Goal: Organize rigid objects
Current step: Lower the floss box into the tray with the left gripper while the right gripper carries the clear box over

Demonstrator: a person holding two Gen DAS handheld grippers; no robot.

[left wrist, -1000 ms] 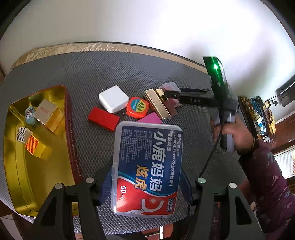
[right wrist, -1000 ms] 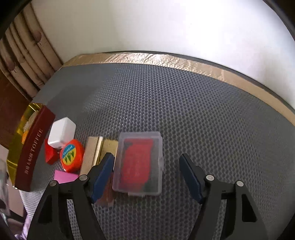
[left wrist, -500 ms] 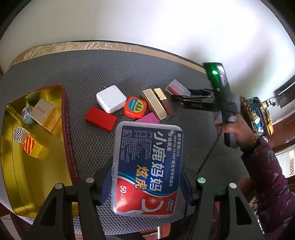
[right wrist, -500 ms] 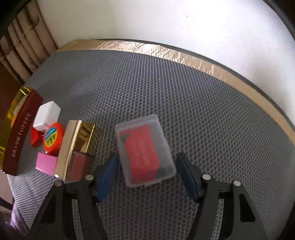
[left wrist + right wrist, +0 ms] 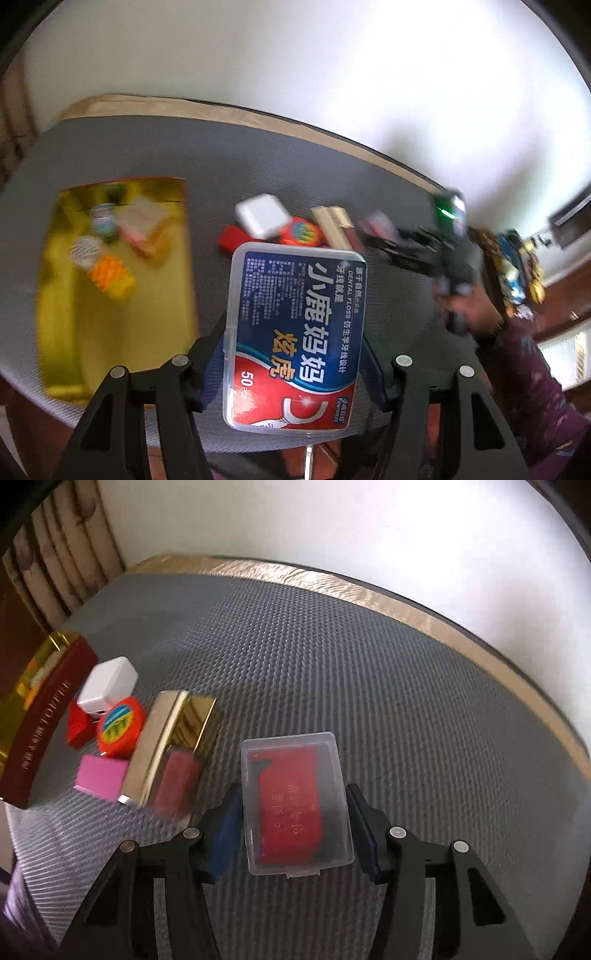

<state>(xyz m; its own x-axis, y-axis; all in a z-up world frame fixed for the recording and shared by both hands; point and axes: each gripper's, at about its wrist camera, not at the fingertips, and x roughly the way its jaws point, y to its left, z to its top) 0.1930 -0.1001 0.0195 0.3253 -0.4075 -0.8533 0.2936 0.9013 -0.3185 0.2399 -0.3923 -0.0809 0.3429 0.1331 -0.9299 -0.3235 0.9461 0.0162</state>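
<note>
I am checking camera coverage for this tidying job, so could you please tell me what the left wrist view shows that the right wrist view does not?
Only the left wrist view shows the dental floss box clamped in the left gripper, the gold tin's inside with small packets, and the person's hand.

Only the right wrist view shows the curtain, the tin's red lettered side and the right gripper's blue pads, which have just been closing, against the clear card case.

Both show the grey mat, white charger, round orange tape measure and gold bar.
</note>
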